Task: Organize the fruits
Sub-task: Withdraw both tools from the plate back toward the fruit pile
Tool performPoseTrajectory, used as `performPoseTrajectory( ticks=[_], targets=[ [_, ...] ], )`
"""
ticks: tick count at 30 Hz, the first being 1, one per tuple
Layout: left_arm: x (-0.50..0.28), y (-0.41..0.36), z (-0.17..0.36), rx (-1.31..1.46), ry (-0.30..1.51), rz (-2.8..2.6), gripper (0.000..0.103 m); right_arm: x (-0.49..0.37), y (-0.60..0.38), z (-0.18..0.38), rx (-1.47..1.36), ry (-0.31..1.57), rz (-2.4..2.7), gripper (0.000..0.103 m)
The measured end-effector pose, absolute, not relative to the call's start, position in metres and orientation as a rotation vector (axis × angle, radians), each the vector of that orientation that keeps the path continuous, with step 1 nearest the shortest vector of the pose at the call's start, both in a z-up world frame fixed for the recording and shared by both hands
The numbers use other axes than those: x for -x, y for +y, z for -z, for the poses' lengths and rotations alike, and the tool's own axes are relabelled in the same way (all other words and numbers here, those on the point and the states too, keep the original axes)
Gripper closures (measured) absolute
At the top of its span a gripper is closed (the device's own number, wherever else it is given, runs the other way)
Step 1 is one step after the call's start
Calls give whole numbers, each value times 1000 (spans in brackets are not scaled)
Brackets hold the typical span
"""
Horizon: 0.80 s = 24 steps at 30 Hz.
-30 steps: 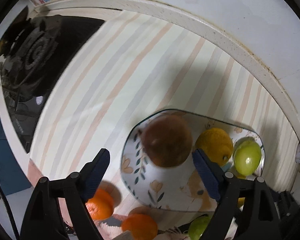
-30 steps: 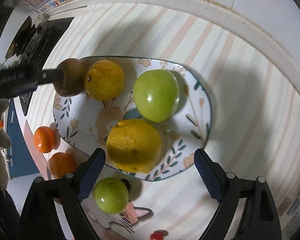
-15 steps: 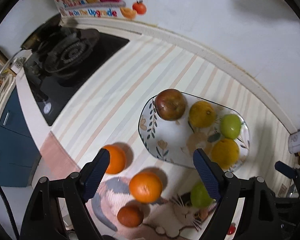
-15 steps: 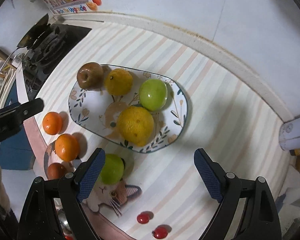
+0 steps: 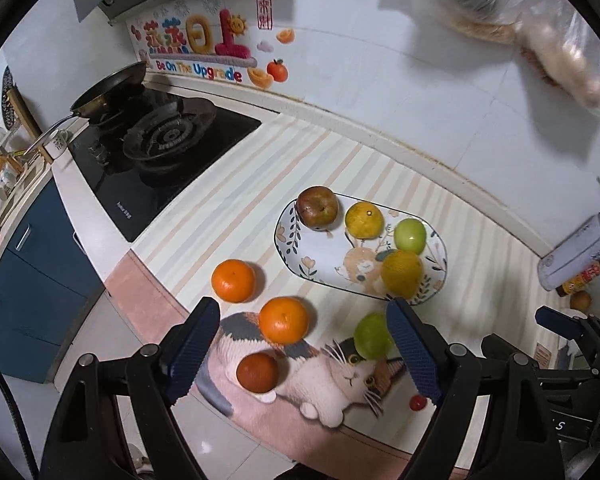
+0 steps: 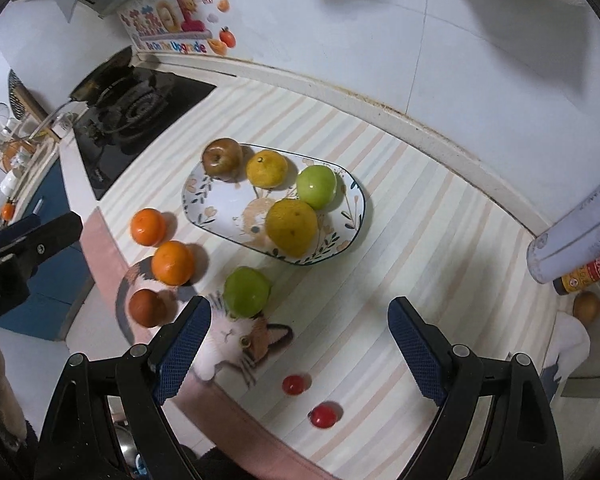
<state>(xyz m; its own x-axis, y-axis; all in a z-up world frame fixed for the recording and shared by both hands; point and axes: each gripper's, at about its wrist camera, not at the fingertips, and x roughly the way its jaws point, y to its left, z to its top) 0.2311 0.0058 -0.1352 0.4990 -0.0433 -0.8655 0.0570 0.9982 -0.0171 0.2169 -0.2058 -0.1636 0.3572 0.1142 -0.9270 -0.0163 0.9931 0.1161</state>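
Note:
An oval patterned plate (image 5: 300, 248) (image 6: 216, 222) on the striped mat holds a dark red apple (image 5: 317, 207) (image 6: 221, 158), two yellow citrus fruits (image 5: 364, 220) (image 6: 291, 227) and a green apple (image 5: 410, 235) (image 6: 317, 186). Off the plate lie two oranges (image 5: 233, 281) (image 6: 172, 263), a darker red-orange fruit (image 5: 257, 372) (image 6: 146, 307) and a second green apple (image 5: 370, 336) (image 6: 247, 292). Two small red tomatoes (image 6: 293, 384) sit near the counter's front edge. My left gripper (image 5: 302, 354) and right gripper (image 6: 298, 346) both hang open and empty high above the counter.
A gas stove (image 5: 168, 140) with a frying pan (image 5: 108, 94) stands at the left. A white canister (image 6: 576, 236) and a sauce bottle (image 6: 584, 276) lie at the right by the wall. Blue cabinets (image 5: 32, 264) are below the counter's left edge. A cat picture (image 5: 332, 376) marks the mat.
Both grippers have risen and drawn back from the plate, so the whole counter now shows. The dark apple stays on the plate where the left gripper hovered.

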Motion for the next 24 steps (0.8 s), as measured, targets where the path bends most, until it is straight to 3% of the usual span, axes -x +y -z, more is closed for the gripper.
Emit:
performPoseTrajectory(
  ticks=[15, 24],
  targets=[
    [-167, 14, 103, 2, 967, 57, 18, -171, -210, 103, -114, 1101, -109, 11],
    [-160, 25, 97, 46, 960, 42, 18, -172, -206, 96, -145, 1091, -148, 11]
  ],
)
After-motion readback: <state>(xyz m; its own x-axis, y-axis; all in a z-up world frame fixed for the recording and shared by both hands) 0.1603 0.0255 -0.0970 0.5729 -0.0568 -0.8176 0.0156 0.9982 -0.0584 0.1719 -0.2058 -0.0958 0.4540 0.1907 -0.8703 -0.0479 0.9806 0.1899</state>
